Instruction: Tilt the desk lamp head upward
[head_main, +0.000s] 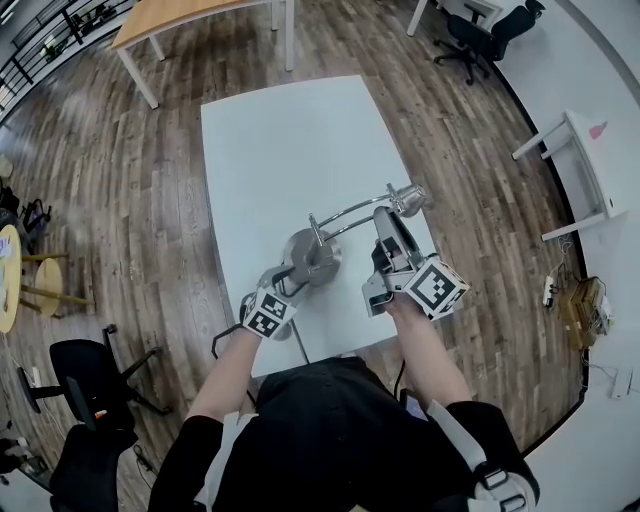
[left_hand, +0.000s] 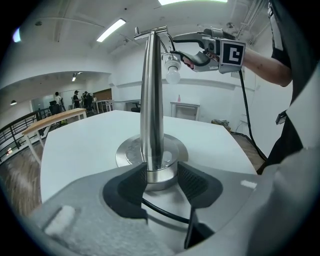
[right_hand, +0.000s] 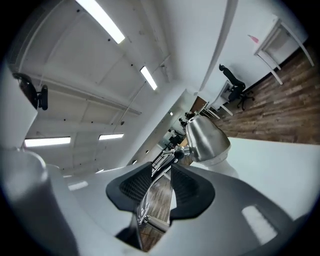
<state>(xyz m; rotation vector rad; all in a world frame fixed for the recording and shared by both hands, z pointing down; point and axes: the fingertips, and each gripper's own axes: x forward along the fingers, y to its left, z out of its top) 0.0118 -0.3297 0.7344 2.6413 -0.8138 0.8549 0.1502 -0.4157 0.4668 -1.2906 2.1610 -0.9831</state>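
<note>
- Left gripper (left_hand: 161, 181) is clamped low on the desk lamp's chrome post (left_hand: 151, 100), one pad on each side of the collar just above the round base (left_hand: 125, 150)
- A black cord (left_hand: 165, 212) runs across under those pads, close to the camera
- Right gripper (right_hand: 161, 172) sits higher, its jaws drawn in narrow and pinching the thin chrome lamp arm (right_hand: 143, 207) that passes up between the pads
- Just beyond its tips is the lamp head (right_hand: 206, 140), a rounded metal shade with its back to this camera
- From the left gripper view, the bulb (left_hand: 172, 74) points downward beside the top of the post, with the right gripper right next to it
- The lamp stands near the front of a white table (head_main: 290, 140), head out towards the table's right edge
- Wood-plank floor (head_main: 150, 180) all around, and a black office chair (head_main: 480, 40) in the far corner
</note>
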